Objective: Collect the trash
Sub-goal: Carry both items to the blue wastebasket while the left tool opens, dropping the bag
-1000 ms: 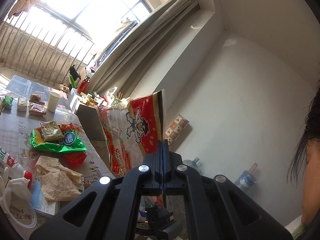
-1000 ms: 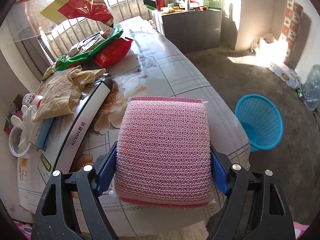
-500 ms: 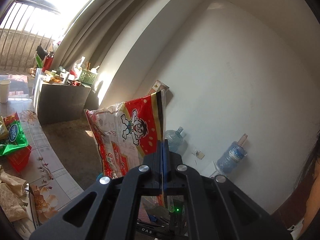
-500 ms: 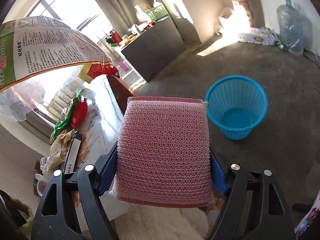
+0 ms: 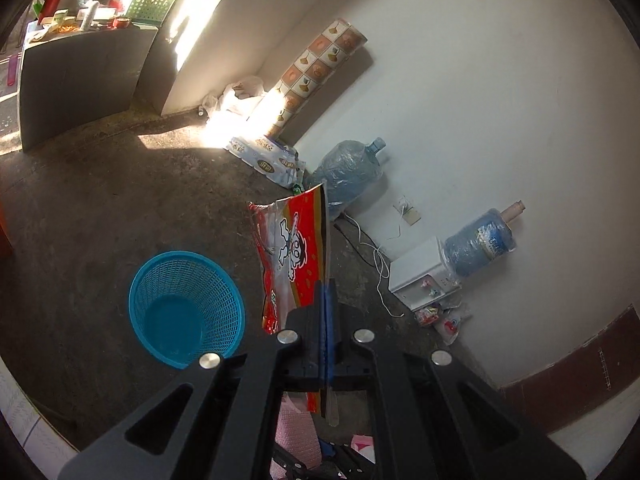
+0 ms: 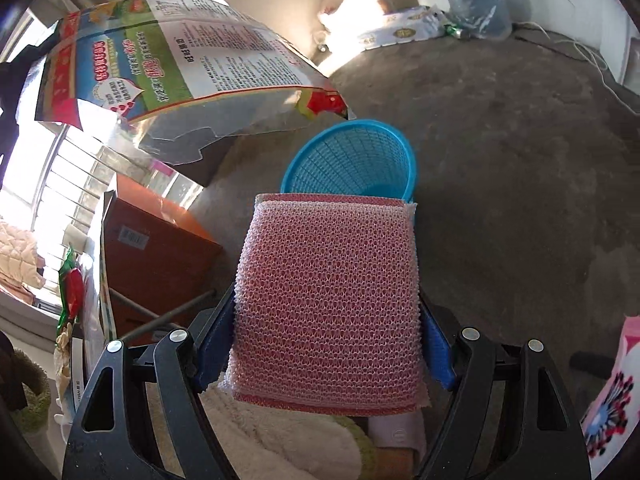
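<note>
Trash: two pieces are in hand, a red snack bag (image 5: 294,256) and a pink mesh sponge (image 6: 328,300); both are in the air above the floor (image 5: 100,208).
Left gripper (image 5: 326,308): jaws clenched flat on the lower edge of the snack bag, which stands up from them and sags slightly toward the basket side.
Right gripper (image 6: 328,344): jaws stand wide, grasping the sponge by its two side edges, blue pads pressed into the mesh.
Blue basket (image 5: 186,312): upright on the floor, empty as far as the left view shows; in the right view its rim (image 6: 348,128) shows just beyond the top edge of the sponge.
Where things stand: the bag sits just beside the basket, not yet over its mouth; the sponge looks lined up short of the opening.
Step in hand: by my reading, bringing both pieces over the basket to drop them.
Risk, bag: it is light and broad, so if let go beside the rim it could drift and land on the floor.
Risk, sponge: released too early, it would fall on the near side of the basket, or clip the rim and tip the light basket.
Risk, crowding: both hands head for one small opening, and the bag hangs across the right view, so the two could knock together.
Other clutter: water jugs (image 5: 352,176) by the wall, well apart.
</note>
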